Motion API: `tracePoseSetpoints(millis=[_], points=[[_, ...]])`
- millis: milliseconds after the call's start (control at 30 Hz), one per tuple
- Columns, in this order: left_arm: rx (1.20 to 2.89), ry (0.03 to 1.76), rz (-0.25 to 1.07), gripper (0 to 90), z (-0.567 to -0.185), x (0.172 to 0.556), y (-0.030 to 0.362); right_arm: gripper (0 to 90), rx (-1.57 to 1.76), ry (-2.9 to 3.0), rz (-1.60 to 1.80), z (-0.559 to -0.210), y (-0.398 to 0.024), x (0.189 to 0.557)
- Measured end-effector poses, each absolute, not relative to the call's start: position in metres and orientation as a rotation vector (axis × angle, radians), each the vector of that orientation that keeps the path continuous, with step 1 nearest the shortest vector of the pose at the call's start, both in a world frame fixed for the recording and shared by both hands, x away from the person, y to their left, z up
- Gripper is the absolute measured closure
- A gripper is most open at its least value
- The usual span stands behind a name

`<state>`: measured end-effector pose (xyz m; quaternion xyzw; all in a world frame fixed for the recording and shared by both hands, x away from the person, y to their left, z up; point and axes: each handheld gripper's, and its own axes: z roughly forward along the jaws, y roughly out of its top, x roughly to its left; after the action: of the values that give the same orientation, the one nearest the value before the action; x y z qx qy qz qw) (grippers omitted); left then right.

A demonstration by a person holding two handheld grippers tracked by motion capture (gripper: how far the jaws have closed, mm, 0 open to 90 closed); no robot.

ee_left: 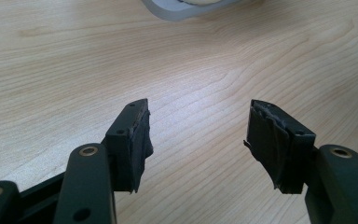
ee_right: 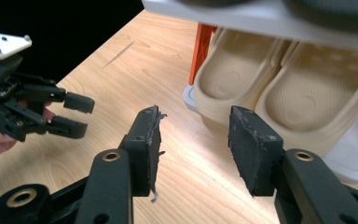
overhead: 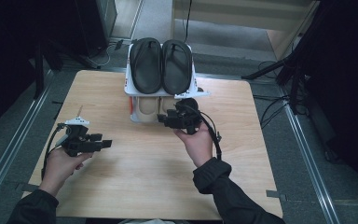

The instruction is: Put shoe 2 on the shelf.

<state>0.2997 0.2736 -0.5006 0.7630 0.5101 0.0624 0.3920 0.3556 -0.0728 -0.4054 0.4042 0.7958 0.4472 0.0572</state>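
High view shows us a wooden table (overhead: 149, 177) with a white shoe rack (overhead: 196, 89) at its far edge. On the top shelf of the rack we see two black sandals (overhead: 161, 65) lying side by side. Under this shelf two beige slippers (overhead: 150, 108) stand next to each other.

Our right gripper (overhead: 164, 120) is just in front of the lower shelf, and its jaws point toward the beige slippers. In the right gripper view the jaws of the right gripper (ee_right: 193, 147) stand apart and nothing is between the pads. The beige slippers (ee_right: 279, 88) are directly ahead of these jaws, near them but not touching. An orange post (ee_right: 202, 46) of the rack rises just to the left of the nearer slipper in that view.

Our left gripper (overhead: 106, 143) is well apart from the rack, to the left side of the right gripper, above the bare wood. In the left gripper view its jaws (ee_left: 198, 135) are also released, and we see only table surface between them. A corner of the white rack (ee_left: 186, 8) appears far ahead of them.
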Motion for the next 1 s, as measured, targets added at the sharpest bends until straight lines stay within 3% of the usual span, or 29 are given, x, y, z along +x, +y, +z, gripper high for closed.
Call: tracePoseSetpoints(millis=[1000], points=[[1.946,1.278,0.19,40.1,-0.5,0.298,0.266,51.7,1.208,2.466,1.396,-0.474,-0.117,0.332]])
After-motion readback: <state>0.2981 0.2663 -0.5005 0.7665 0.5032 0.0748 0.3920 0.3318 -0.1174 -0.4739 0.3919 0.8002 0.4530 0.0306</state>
